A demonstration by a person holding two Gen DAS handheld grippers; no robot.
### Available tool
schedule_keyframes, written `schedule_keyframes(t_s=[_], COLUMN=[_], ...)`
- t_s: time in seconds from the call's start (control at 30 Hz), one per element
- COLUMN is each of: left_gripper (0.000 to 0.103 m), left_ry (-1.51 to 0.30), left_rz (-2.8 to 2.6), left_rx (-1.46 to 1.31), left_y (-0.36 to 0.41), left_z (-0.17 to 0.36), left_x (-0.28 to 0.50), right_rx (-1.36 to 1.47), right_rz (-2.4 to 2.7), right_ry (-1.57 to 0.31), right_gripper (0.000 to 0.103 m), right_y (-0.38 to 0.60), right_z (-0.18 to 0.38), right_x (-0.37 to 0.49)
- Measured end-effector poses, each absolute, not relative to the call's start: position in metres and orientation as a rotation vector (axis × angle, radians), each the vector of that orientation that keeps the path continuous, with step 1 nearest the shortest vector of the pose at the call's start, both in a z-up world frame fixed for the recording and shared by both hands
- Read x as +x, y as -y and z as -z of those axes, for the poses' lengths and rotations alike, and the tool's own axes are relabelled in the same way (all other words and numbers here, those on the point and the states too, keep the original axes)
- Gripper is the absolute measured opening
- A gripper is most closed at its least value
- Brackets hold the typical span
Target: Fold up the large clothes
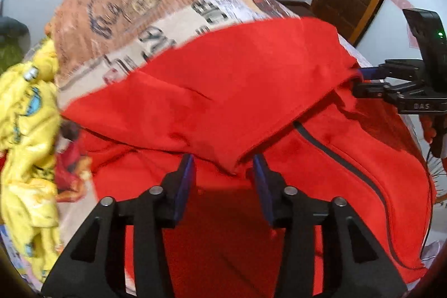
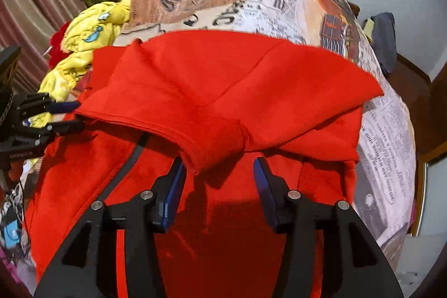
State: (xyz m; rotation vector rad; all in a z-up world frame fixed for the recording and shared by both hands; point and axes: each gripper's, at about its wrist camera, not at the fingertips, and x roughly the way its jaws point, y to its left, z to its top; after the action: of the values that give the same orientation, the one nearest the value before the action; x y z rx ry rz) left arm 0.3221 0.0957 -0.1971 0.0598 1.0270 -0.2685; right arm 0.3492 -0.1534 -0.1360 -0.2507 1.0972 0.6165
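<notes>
— Red jacket (image 1: 223, 91) lies on the printed bedsheet (image 1: 117, 27), its top part folded over the body with the dark zipper (image 1: 335, 155). Do you see it?

— Yes. Your left gripper (image 1: 223, 166) and your right gripper (image 2: 218, 166) both stand open at the folded edge, pads not pressing cloth. Yellow clothes (image 1: 28, 130) lie beside.

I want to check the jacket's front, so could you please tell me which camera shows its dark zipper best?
The left wrist view: the zipper runs long and unobstructed down the red jacket. In the right wrist view only a short stretch shows, partly under the folded flap.
</notes>
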Motion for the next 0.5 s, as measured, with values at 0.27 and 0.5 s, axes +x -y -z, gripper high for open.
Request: schedule_keyframes(t_s=[0.27,0.5], left_gripper=[0.08,0.081], left_ry=[-0.937,-0.971], left_rz=[0.04,-0.076], left_rx=[-0.087,-0.431], left_y=[-0.166,-0.253], left_z=[0.16,0.202], left_x=[0.339,0.353], right_rx=[-0.216,-0.019], right_rz=[-0.528,-0.331], right_ry=[-0.938,-1.038], right_gripper=[0.081,0.081], right_y=[0.164,0.218], right_z=[0.102,0.134], right_x=[0.364,0.407])
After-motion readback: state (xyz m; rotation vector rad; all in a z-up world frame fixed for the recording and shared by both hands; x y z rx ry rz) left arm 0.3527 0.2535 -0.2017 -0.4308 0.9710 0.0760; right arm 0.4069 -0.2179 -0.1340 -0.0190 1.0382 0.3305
